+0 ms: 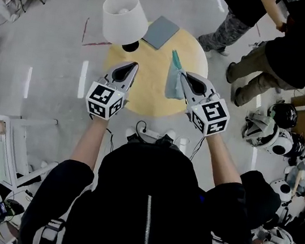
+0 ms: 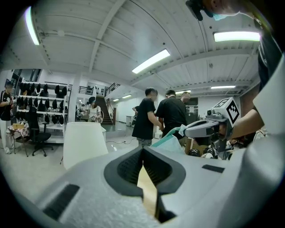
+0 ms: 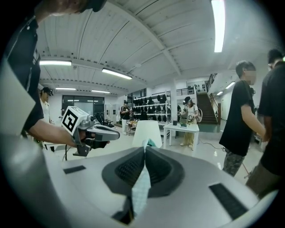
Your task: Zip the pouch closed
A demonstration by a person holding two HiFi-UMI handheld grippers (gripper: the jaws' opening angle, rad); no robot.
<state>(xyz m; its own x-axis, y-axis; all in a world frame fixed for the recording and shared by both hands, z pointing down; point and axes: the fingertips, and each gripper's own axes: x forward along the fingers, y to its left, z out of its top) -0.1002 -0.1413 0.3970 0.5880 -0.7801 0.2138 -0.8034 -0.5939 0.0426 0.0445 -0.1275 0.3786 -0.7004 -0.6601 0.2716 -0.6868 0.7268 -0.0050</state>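
The teal pouch (image 1: 174, 80) is clamped between the jaws of the right gripper (image 3: 144, 149) over the right side of the round yellow worktop (image 1: 145, 97), while the left gripper (image 2: 143, 151), nearby to its left, has its jaws together and empty, close to a white-shaded lamp (image 1: 125, 17).

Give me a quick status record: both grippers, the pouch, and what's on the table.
left gripper: jaws together, nothing between them, over the table
right gripper: shut on the pouch
pouch: teal, gripped by its edge; zip state not readable
table: round, yellow
lamp: white shade, at the far left edge of the table
grey pad: flat, at the far edge, right of the lamp
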